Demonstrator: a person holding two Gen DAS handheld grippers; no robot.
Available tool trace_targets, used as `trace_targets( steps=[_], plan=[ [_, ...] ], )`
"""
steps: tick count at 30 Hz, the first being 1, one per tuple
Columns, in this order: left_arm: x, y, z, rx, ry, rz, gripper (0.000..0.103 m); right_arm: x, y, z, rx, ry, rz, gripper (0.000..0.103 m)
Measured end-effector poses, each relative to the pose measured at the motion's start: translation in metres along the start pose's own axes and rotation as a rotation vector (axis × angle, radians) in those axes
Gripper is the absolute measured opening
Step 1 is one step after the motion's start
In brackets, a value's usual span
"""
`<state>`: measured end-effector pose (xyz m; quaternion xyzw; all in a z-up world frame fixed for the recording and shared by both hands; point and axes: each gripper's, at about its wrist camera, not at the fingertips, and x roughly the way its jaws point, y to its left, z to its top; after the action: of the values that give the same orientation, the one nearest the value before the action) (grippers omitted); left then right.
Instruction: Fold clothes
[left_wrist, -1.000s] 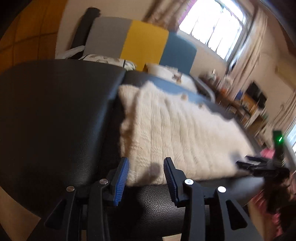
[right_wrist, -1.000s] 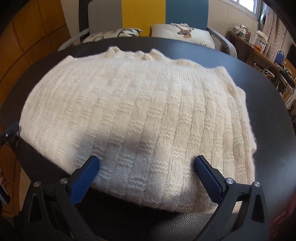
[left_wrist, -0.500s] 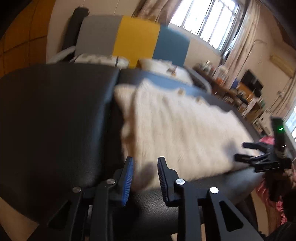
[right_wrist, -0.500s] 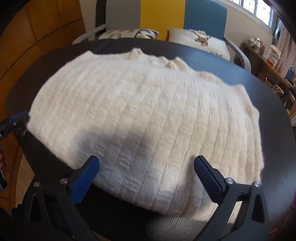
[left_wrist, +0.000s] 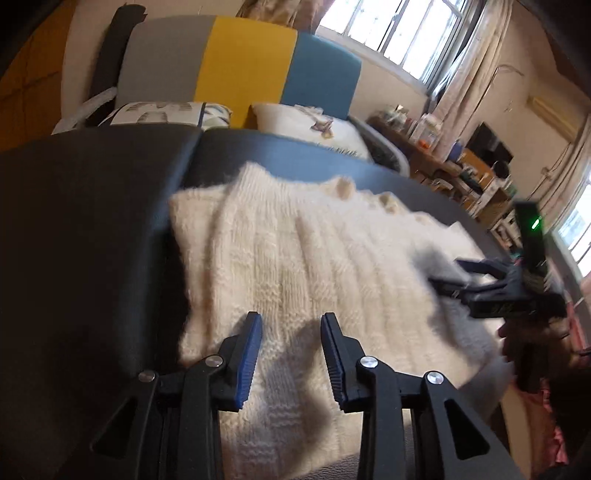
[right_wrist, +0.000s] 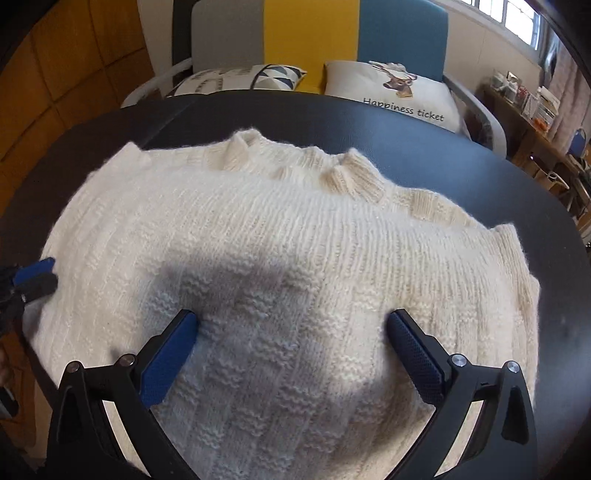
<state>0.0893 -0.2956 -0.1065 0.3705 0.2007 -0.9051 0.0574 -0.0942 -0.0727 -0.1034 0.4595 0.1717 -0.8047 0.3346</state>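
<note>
Right wrist view looks down past the right tool (right_wrist: 291, 332), whose blue-padded fingers (right_wrist: 168, 354) are spread wide with nothing between them, hovering just over the near part of a cream knitted sweater (right_wrist: 295, 236). That sweater lies folded flat on the black desk (right_wrist: 443, 155), its ribbed collar and cuffs bunched along the far edge, and the tool's shadow falls across the knit near its middle. At the left rim of this view the blue tip of the left tool (right_wrist: 33, 275) sits at the sweater's side edge. In the left wrist view the left tool (left_wrist: 291, 332) is over the near corner of the sweater (left_wrist: 295, 258), its fingers a narrow gap apart and gripping nothing, while the right tool (left_wrist: 480, 280) reaches in over the cloth from the right, held by a hand (left_wrist: 532, 343). Beyond the desk (left_wrist: 92, 221) stands a sofa (right_wrist: 314, 33) with grey, yellow and blue back panels, carrying a patterned cushion (right_wrist: 236, 77) and a white cushion (right_wrist: 399, 92) with a deer print. Farther right, a cluttered wooden shelf (left_wrist: 461, 162) and curtained windows (left_wrist: 406, 33) fill the room's far side.
</note>
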Motion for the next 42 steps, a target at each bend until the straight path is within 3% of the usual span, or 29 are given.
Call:
trace_targets(
  steps=[4, 9, 11, 12, 15, 20, 24, 27, 32, 34, 36, 38, 39, 42],
  plan=[
    [-0.001, -0.008, 0.036, 0.072, -0.066, -0.04, 0.036, -0.016, -0.007, 0.011, 0.023, -0.066, 0.029, 0.103],
    [0.047, -0.021, 0.063, 0.186, 0.035, 0.001, 0.036, -0.012, -0.007, 0.031, -0.02, -0.077, -0.007, 0.103],
    [0.07, -0.011, 0.062, 0.169, 0.107, 0.093, 0.037, 0.003, -0.012, 0.032, -0.047, -0.039, -0.076, 0.103],
    [0.071, -0.002, 0.059, 0.13, 0.096, 0.074, 0.038, 0.013, -0.017, 0.031, -0.044, -0.002, -0.106, 0.103],
    [0.061, 0.004, 0.057, 0.082, 0.066, 0.051, 0.038, 0.017, -0.034, 0.02, 0.038, -0.024, -0.014, 0.103],
    [0.044, 0.006, 0.054, 0.041, 0.026, 0.032, 0.038, 0.004, -0.035, 0.02, 0.027, -0.058, -0.005, 0.103],
    [0.052, 0.001, 0.051, 0.091, 0.057, 0.074, 0.039, -0.017, -0.037, 0.015, 0.035, -0.088, 0.021, 0.103],
    [0.043, 0.0, 0.046, 0.074, 0.046, 0.051, 0.039, 0.0, -0.049, 0.001, 0.064, 0.018, -0.059, 0.103],
    [0.023, 0.001, 0.036, 0.025, 0.015, -0.007, 0.039, -0.033, -0.062, -0.009, 0.107, -0.047, 0.018, 0.103],
    [0.015, 0.001, 0.032, 0.005, 0.003, -0.03, 0.039, -0.054, -0.073, -0.021, 0.144, -0.062, 0.127, 0.103],
    [0.01, -0.008, 0.021, 0.03, 0.016, -0.058, 0.04, -0.068, -0.085, -0.04, 0.164, -0.059, 0.154, 0.103],
    [0.02, -0.02, 0.004, 0.086, 0.065, -0.011, 0.04, -0.067, -0.099, -0.067, 0.201, -0.009, 0.108, 0.103],
    [0.029, -0.022, -0.005, 0.1, 0.089, 0.03, 0.04, -0.065, -0.106, -0.077, 0.219, -0.01, 0.13, 0.103],
    [0.028, -0.031, -0.015, 0.145, 0.062, 0.091, 0.04, -0.06, -0.126, -0.104, 0.273, -0.014, 0.195, 0.103]
  ],
)
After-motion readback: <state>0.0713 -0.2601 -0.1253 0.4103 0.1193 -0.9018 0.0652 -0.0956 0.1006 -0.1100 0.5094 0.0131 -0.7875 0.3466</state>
